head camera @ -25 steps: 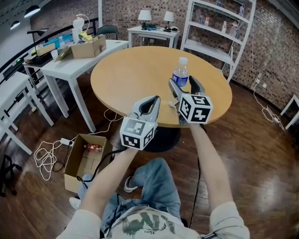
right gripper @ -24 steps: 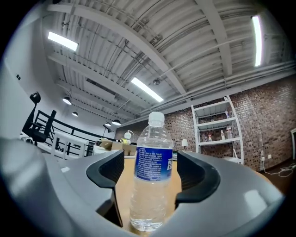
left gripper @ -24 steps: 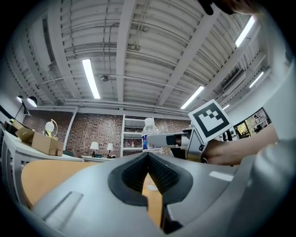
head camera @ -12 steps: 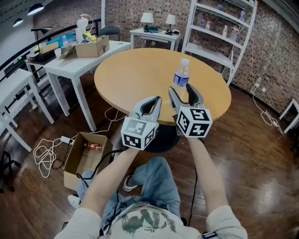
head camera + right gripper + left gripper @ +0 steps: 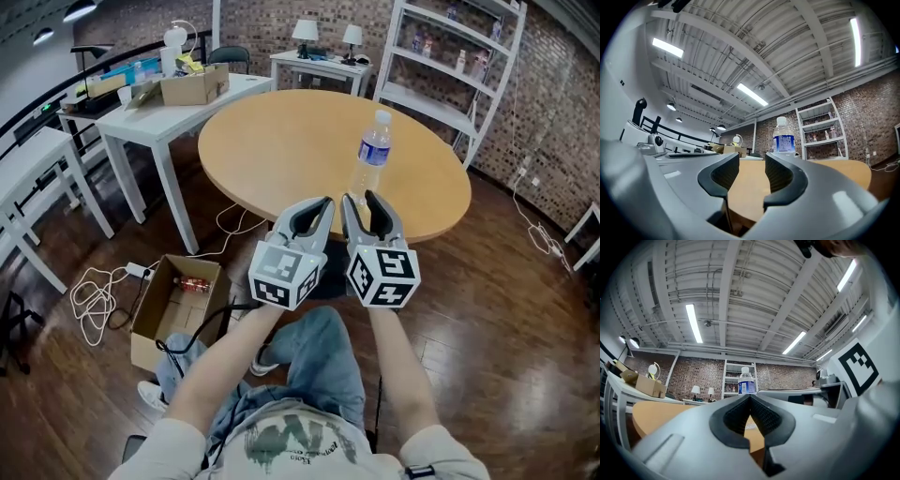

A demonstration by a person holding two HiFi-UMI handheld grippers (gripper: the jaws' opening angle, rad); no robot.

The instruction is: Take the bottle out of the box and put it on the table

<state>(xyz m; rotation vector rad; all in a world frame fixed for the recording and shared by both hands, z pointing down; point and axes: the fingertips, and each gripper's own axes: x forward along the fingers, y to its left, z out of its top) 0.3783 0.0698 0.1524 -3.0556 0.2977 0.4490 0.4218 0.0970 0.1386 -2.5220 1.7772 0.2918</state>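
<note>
Desk (image 5: 281,141): round, smooth tan wood.
Bottle (image 5: 372,155): clear plastic with a blue label and white cap, upright toward the desk's right edge, near but apart from the right hand-held gripper (image 5: 361,200).
Right hand-held gripper: ribbed black jaws closing, nothing between them.
Left hand-held gripper (image 5: 322,203): tips together, empty.
Box (image 5: 150,314): cardboard, on the floor (image 5: 525,309); seen in the head view only.

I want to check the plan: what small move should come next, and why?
Probably let the right gripper finish closing and rest: the bottle stands upright on the table, clear of it, and nothing is between its closing jaws.
</note>
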